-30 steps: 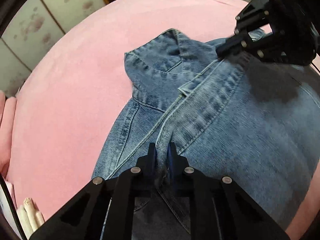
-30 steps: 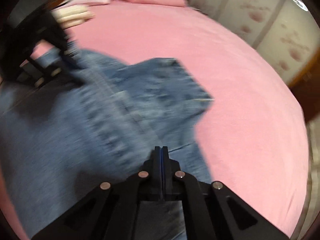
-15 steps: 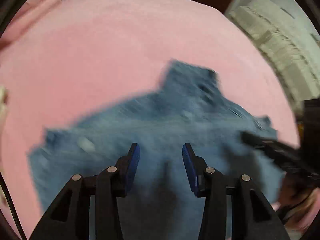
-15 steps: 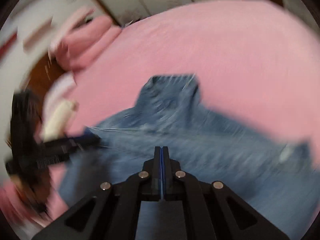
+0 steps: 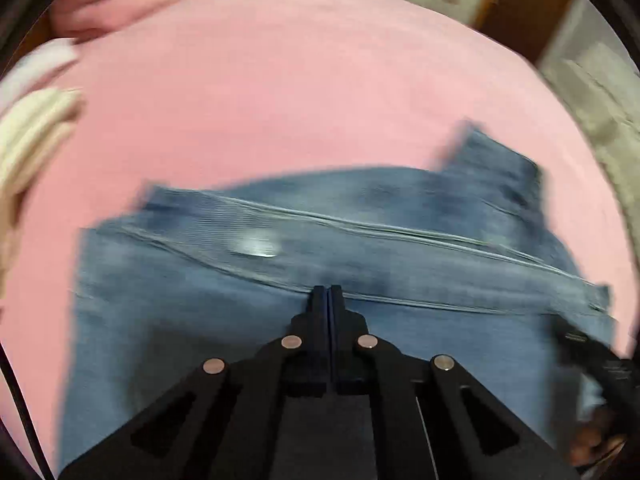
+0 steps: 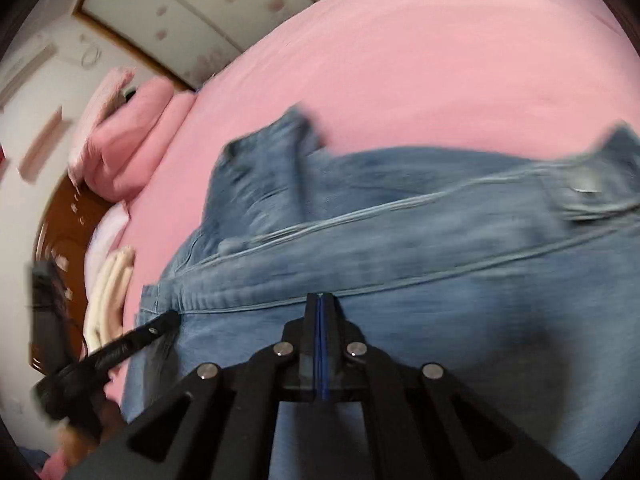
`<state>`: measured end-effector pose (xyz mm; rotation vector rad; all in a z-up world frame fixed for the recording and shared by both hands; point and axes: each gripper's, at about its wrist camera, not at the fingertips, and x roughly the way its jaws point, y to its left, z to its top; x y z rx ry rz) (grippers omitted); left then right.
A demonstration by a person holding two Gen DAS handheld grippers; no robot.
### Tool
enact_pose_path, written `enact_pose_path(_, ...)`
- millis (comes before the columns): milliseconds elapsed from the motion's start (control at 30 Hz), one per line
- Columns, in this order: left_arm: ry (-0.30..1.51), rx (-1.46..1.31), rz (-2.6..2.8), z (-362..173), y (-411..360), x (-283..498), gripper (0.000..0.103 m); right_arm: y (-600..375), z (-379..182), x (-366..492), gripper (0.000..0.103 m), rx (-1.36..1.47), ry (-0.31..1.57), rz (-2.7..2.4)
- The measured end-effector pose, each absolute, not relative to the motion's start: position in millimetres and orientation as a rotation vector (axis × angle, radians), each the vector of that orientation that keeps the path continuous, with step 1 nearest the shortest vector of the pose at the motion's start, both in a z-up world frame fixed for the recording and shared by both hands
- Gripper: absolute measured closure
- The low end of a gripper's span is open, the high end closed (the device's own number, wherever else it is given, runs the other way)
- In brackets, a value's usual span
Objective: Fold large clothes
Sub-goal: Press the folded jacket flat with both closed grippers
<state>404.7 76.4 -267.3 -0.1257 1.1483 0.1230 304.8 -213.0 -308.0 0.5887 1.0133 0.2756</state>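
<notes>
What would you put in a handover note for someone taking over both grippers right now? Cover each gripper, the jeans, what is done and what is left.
Left gripper: jaws have just closed and are shut, with no cloth seen between them. The tips are over the jeans.
Right gripper: shut, nothing seen in it, also over the jeans.
Jeans: lying across the pink bed.
Done: jeans laid out, apparently doubled lengthwise, though blur hides detail.
Left: fold them smaller, probably after regripping.
</notes>
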Motion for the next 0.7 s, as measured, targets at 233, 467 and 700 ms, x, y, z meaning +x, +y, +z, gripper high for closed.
enact_pose_path(233,1.153,-0.102,0.390,-264,184,384,0.100,-317,-292,264,0.103,0.365,0.963,-0.256)
enact_pose_path(467,1.050,-0.126,0.246,-217,136,343,0.100,-247,-239,230,0.103,0.231,0.797,-0.129)
enact_pose_path(700,1.243,-0.350,-0.088,-247,29,299,0.095,-122,-275,217,0.103,0.566,0.980,0.325)
